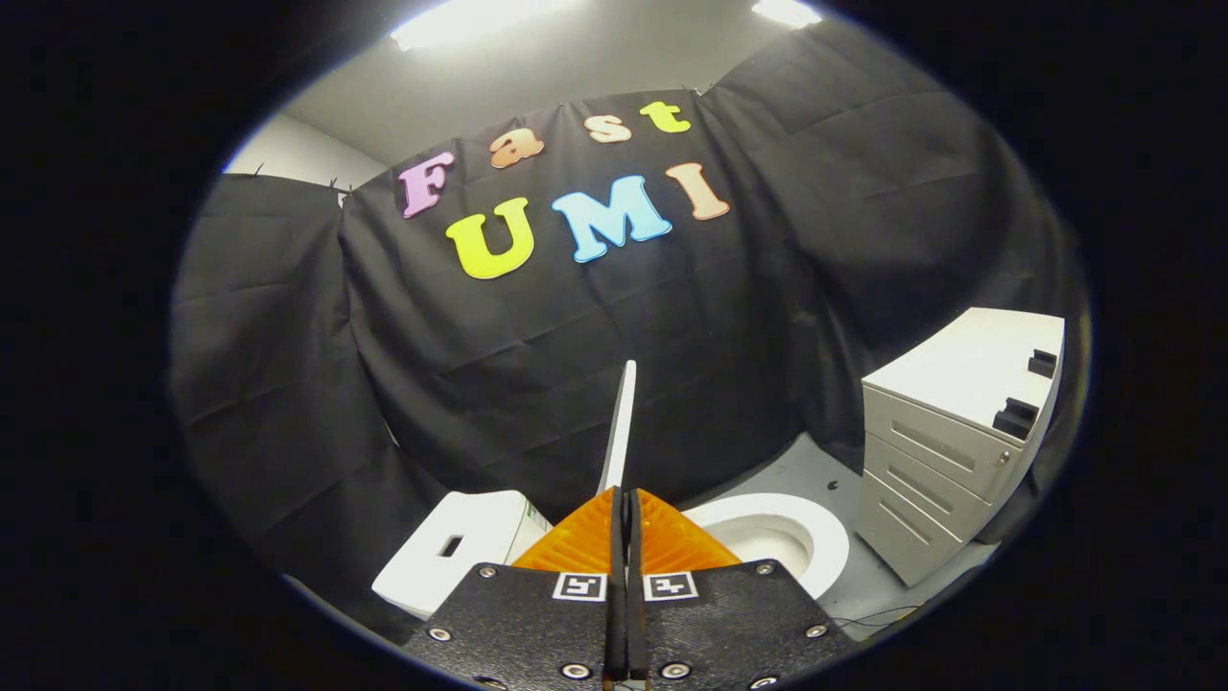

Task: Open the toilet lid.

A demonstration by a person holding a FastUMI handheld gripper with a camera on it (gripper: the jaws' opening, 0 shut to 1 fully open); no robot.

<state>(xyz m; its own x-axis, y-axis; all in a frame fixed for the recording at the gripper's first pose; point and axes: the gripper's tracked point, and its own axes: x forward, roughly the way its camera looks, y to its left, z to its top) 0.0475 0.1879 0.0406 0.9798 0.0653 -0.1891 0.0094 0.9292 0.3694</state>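
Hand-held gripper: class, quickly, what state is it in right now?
Hand-held gripper: shut on the toilet lid, whose thin edge stands upright between both fingers, above the open toilet bowl.

Cloth-walled mock bathroom: toilet [777,537], drawer cabinet [950,432].

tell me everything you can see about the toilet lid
The toilet lid is seen edge-on as a thin, white, smooth panel that looks like plastic. It is raised to stand about upright, rising just ahead of the fingertips of the gripper against the black cloth wall. Its lower end runs into the slit between the two fingers, which are closed together and appear to pinch it. The tank sits to one side of it, the open seat and bowl to the other.
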